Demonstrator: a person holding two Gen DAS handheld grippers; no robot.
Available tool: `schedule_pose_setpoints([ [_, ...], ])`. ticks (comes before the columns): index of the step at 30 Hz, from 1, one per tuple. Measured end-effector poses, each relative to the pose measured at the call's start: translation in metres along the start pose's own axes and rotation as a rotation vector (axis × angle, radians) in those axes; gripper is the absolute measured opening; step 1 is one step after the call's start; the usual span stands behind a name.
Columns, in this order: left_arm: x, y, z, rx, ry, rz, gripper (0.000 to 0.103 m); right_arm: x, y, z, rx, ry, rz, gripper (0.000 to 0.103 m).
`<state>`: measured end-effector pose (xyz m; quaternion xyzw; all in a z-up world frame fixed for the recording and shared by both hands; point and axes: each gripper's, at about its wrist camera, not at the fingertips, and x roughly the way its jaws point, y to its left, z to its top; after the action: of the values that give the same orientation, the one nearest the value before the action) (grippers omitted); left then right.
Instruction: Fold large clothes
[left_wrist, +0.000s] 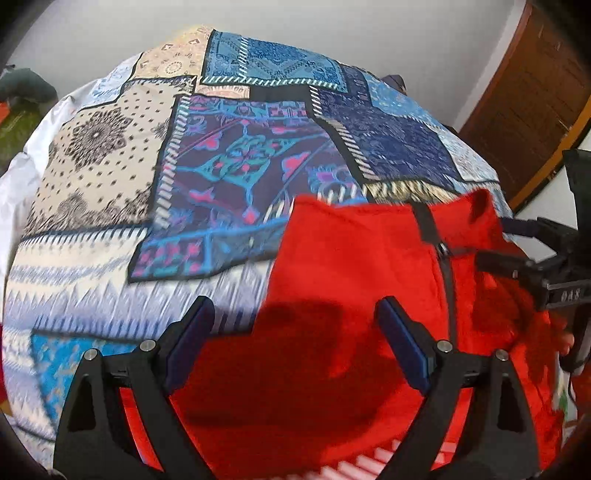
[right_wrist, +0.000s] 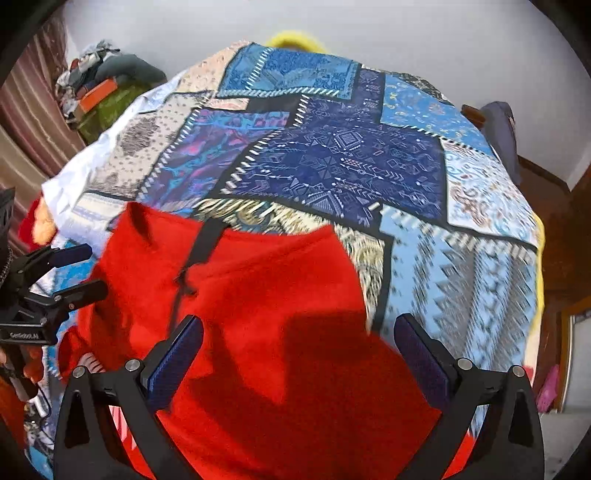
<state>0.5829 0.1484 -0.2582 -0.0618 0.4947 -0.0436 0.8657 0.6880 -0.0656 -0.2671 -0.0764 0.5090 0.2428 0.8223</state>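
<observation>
A red fleece garment (right_wrist: 266, 295) with a dark zip (right_wrist: 184, 273) is seen laid out on a bed covered by a patchwork bedspread (right_wrist: 351, 158) in blues, creams and purples. The garment serves as the landmark here: the bedspread stretches beyond its far edge and to both sides, so a broad, soft surface is given for folding. Beyond the garment's far left corner, a heap of other clothes (right_wrist: 99, 81) is glimpsed against a pale wall.

The left gripper (left_wrist: 295, 339) is held above the garment's near left part, tilted downward, its blue-padded fingers spread wide with nothing pinched between them. The right gripper (right_wrist: 299, 347) is held above the garment's near right part, likewise spread and empty. Both are judged to be poised over the fabric so that its edges can be taken next. Some motion blur is present, so fine folds cannot be made out
</observation>
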Motion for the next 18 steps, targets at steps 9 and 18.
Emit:
schedule_pose_setpoints([
  [9,0.017,-0.02,0.009,-0.017,-0.043,-0.091,0.043,0.013,0.004,0.006,-0.003,-0.072,0.081,0.047],
  [18,-0.064,-0.045,-0.007,0.076,-0.11,-0.067,0.017,-0.055,0.03,-0.014,-0.009,-0.108,0.168,0.016],
])
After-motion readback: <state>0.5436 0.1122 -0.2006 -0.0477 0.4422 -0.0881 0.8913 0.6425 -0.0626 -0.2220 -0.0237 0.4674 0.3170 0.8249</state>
